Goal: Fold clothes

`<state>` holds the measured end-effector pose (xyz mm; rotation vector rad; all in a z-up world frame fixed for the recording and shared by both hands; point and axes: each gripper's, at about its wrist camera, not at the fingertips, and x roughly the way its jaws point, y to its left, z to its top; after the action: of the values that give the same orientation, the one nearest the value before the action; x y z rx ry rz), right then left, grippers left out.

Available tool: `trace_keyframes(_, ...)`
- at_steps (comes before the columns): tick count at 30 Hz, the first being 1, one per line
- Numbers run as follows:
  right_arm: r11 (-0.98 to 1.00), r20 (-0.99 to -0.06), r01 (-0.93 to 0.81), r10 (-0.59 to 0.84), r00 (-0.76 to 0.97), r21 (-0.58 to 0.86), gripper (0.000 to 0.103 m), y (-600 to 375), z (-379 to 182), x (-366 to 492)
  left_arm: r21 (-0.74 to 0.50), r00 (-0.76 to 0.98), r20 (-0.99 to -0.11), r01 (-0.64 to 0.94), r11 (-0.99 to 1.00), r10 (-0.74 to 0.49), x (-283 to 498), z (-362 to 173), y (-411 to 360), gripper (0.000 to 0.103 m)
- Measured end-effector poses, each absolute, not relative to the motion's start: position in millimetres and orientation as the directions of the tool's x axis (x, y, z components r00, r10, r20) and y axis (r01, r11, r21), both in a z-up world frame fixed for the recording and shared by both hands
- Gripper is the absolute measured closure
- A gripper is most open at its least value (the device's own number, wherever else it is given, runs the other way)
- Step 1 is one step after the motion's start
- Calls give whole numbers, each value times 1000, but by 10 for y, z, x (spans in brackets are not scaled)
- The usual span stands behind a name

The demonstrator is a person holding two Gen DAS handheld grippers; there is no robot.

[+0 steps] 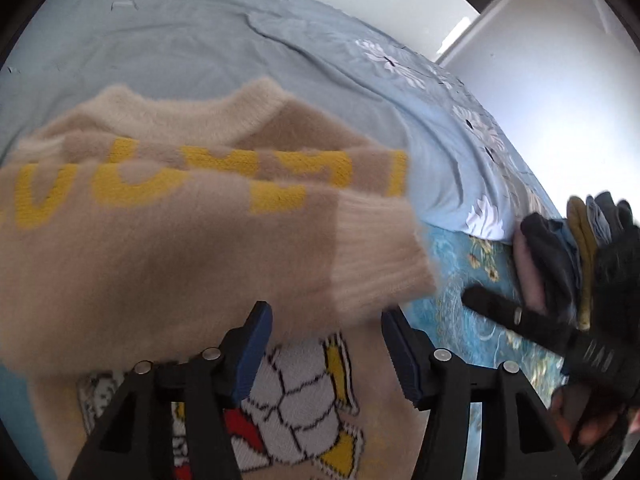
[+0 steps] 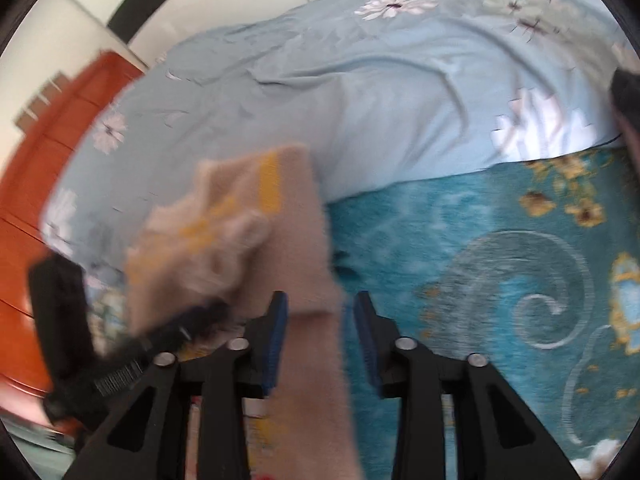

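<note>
A fluffy beige sweater [image 1: 180,240] with yellow letters and a football picture lies on the bed. One sleeve is folded across its chest, with the ribbed cream cuff [image 1: 376,248] at the right. My left gripper [image 1: 326,320] hovers open just over the sweater's front below that cuff, its blue pads wide apart and pressing nothing. In the blurred right wrist view, the sweater's right edge [image 2: 308,240] runs between the pads of my right gripper [image 2: 321,308]. That gripper is open, with a gap showing beside its right pad.
The sweater rests on a pale blue floral quilt [image 1: 200,40] and a teal patterned sheet [image 2: 520,280]. A stack of folded clothes [image 1: 560,264] stands at the right by a black-gloved hand [image 1: 608,320]. Red-brown wooden furniture [image 2: 48,160] borders the bed's left side.
</note>
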<state>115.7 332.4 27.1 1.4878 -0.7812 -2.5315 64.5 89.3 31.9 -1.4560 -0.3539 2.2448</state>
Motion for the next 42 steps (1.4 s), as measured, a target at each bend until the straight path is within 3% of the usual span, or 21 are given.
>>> trace_keyframes(5, -817, -743, -119, -440, -504, 565, 57, 3222, 267, 1000, -385, -435, -806, -128, -914, 401, 924, 430, 494, 37)
trace_keyframes(10, -817, -757, -115, -458, -466, 566, 57, 3098, 120, 828, -145, -423, -901, 77, -986, 99, 1093, 130, -194, 35)
trace_keyframes(12, -814, -753, -110, -466, -464, 571, 57, 3033, 101, 763, -105, -402, -915, 130, -986, 44, 1093, 18, -406, 35)
trace_keyframes(15, -823, -755, -86, -466, -461, 561, 57, 2903, 120, 696, -139, -416, -908, 190, -972, 48, 1049, -13, -595, 35)
trace_keyframes(16, -830, -760, -76, -463, -456, 552, 64, 2868, 128, 679, -143, -425, -904, 213, -967, 40, 1027, -16, -642, 35)
trace_keyframes(17, -837, -764, -67, -460, -452, 544, 84, 2834, 136, 664, -149, -429, -902, 232, -961, 36, 1012, -21, -679, 35)
trace_keyframes(18, -840, -764, -57, -460, -452, 539, 91, 2824, 152, 659, -162, -436, -899, 258, -953, 35, 1004, -25, -726, 35)
trace_keyframes(22, -854, -753, -39, -435, -493, 519, 94, 2909, 261, 708, -176, -454, -891, 345, -922, 1, 1061, -28, -905, 35)
trace_keyframes(28, -881, -796, -115, -350, -494, 459, 94, 3141, 79, 743, -215, -451, -893, 385, -897, 21, 1108, -117, -1000, 33)
trace_keyframes(33, -833, -791, -186, -389, -473, 521, 94, 3292, -101, 758, -260, -438, -896, 393, -882, 69, 1145, -70, -1093, 34)
trace_keyframes(39, -854, -800, -154, -382, -462, 497, 81, 3331, 117, 971, -417, -440, -868, 389, -821, 232, 1469, 26, -1277, 34)
trace_keyframes(42, -844, -814, -155, -423, -397, 514, 69, 3419, 68, 1246, -472, -415, -856, 385, -793, 308, 1782, 24, -1351, 34)
